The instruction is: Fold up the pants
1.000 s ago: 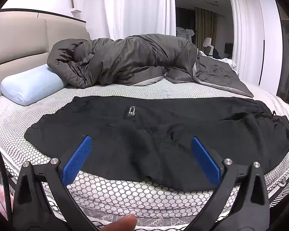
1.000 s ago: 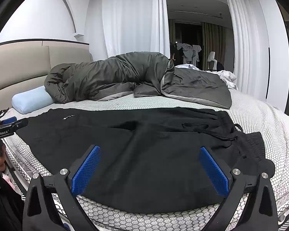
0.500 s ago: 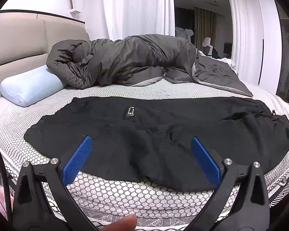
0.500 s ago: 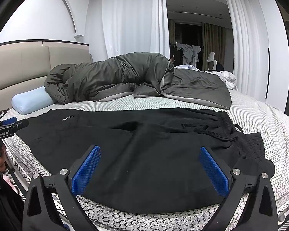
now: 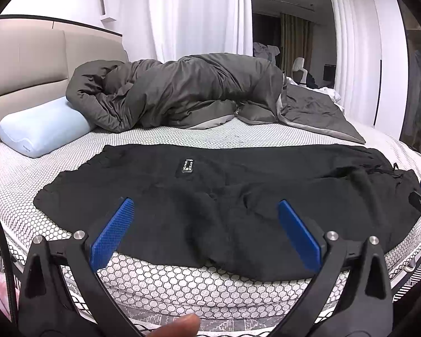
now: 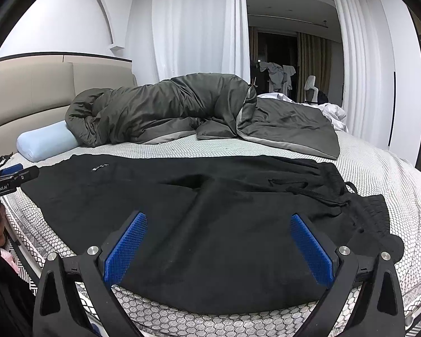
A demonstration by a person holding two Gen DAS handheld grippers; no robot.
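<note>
Here, the black pants (image 5: 238, 196) lay spread flat across the near part of the mattress (image 5: 168, 280), lengthwise from left to right, their near edge close to the mattress's front border. The waistband (image 6: 359, 205) with its drawstring (image 6: 303, 191) sat toward the right end, bunched and rumpled, while the leg ends reached to the left, near the pillow. A small label patch (image 5: 187, 166) showed on the upper cloth toward the left half, and a dark fold ran through the middle where the legs met.

The left gripper (image 5: 205, 233) hung just in front of the near edge of the pants, over their left-middle part, its blue pads (image 5: 112, 233) spread wide apart and holding nothing. A fingertip of the person's hand showed at the bottom of that view. The right gripper (image 6: 219, 247) hung likewise before the near edge, nearer the waistband half, its pads (image 6: 311, 252) set wide with nothing between them. Each gripper's tip appeared at the edge of the other's view.

Behind the pants, well apart from them, a dark grey duvet (image 5: 182, 92) lay heaped along the far side of the mattress, one end resting on a pale blue pillow (image 5: 42, 126) at the left. A beige padded headboard (image 6: 28, 92) rose behind the pillow, and white curtains (image 6: 193, 28) hung beyond the bed.
</note>
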